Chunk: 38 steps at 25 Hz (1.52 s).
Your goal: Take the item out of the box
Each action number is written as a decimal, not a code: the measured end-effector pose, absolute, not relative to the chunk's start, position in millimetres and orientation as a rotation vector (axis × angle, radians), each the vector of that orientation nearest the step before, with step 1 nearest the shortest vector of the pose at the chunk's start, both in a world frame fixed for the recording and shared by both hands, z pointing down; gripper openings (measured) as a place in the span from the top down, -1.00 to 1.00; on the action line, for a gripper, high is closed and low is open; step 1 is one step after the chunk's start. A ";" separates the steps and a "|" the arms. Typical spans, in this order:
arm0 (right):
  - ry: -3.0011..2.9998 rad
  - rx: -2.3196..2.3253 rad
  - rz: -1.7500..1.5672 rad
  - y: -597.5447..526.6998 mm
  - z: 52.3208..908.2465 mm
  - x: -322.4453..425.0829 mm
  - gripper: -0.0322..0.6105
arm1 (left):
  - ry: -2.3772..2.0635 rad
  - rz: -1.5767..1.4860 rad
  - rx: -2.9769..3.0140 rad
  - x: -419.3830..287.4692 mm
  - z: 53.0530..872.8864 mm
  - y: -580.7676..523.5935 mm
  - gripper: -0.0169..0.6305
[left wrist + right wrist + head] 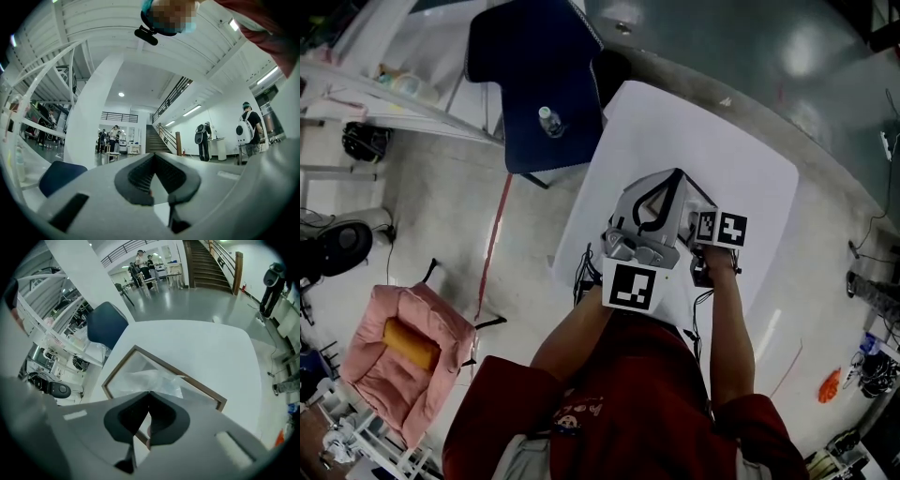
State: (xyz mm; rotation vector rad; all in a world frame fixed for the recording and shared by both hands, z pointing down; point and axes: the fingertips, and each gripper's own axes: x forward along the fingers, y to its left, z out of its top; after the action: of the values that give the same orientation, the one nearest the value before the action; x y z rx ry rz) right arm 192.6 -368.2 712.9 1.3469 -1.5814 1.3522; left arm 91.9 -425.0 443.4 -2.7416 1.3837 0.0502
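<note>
Right gripper (149, 394) has its jaws closed together directly over the box (201, 387), and as far as I can see they pinch the film of the clear plastic bag (150, 378), which rises out of the box to their tips. Most of the bag lies inside the box's brown rim. That open box sits on the white table (206, 343), with a blue chair (105, 326) beyond its far side. My left gripper (153, 157) is held beside the box, jaws together on nothing, pointing away from it toward a staircase (157, 140).
</note>
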 end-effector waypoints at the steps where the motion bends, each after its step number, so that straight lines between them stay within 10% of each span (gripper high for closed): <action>1: -1.601 1.354 1.344 -369.3 708.7 192.5 0.89 | 1.382 0.048 -2.734 93.1 441.1 -422.9 0.94; 38: -2.147 1.798 0.797 -237.5 483.7 233.5 0.89 | 1.269 0.111 -2.512 133.8 331.3 -236.3 0.94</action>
State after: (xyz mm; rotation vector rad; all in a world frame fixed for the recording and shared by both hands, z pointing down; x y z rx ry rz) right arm 233.5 -237.5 483.7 1.7976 -2.1467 0.7975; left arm 133.8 -236.3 331.3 -2.5116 1.2687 0.1106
